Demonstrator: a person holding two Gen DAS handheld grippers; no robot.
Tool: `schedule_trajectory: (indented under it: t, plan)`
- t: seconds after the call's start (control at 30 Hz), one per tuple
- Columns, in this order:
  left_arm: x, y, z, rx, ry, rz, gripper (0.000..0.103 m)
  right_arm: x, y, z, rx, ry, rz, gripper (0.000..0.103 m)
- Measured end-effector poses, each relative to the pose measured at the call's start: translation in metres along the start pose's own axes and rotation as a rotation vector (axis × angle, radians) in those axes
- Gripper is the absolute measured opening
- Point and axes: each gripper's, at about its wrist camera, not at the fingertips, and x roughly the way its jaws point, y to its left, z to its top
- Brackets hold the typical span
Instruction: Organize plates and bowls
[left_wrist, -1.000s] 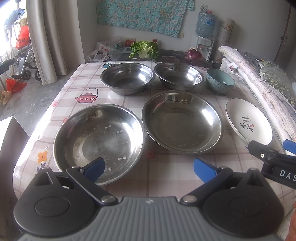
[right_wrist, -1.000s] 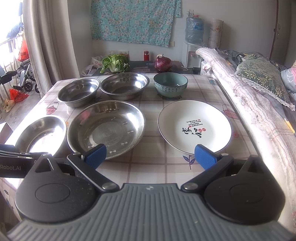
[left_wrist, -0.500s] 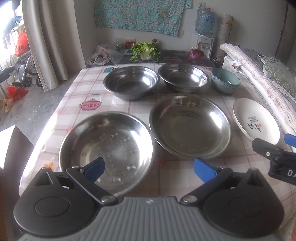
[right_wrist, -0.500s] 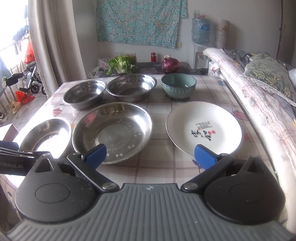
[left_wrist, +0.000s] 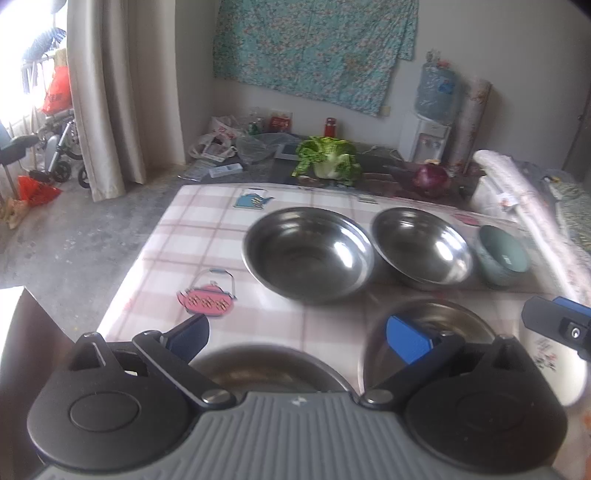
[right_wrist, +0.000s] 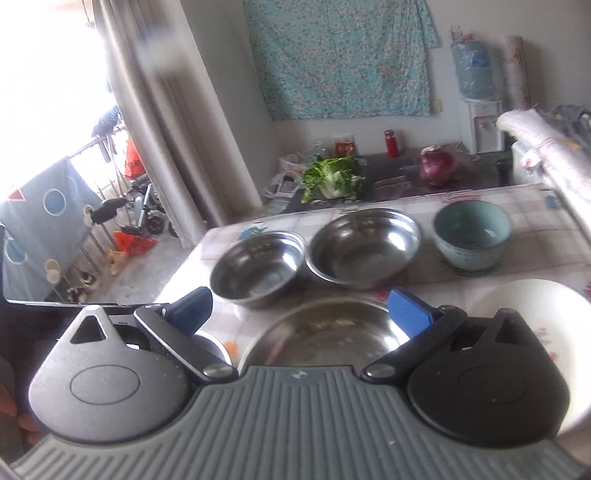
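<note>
- Six dishes sit unstacked on the checked table (left_wrist: 207, 236)
- Two steel plates (right_wrist: 332, 332) nearest, beside a white plate (right_wrist: 517, 306)
- Two steel bowls (left_wrist: 308, 253) and a teal bowl (right_wrist: 472, 232) behind
- Left gripper (left_wrist: 297, 334) and right gripper (right_wrist: 299, 308) both spread wide, holding nothing; best to pinch a rim squarely

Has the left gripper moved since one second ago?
Yes. The left gripper moved forward: the near steel bowl, previously far up the table, now sits just ahead.
</note>
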Motion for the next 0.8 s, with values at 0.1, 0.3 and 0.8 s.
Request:
schedule_trajectory:
  t: [0.1,0.3,0.8]
  plan:
    - [0.03,0.009,0.019,-0.013,0.018,0.05,0.098,0.042,0.005,0.011,0.004,0.032,0.026,0.095]
    - [0.103,0.022,0.053,-0.029,0.095,0.12,0.07,0.132,0.017,0.033,-0.031,0.114,0.037,0.07]
    - [0.158,0.053,0.051,-0.039,0.211,0.166,0.038,0.208,0.007,0.044,-0.036,0.236,0.067,0.034]
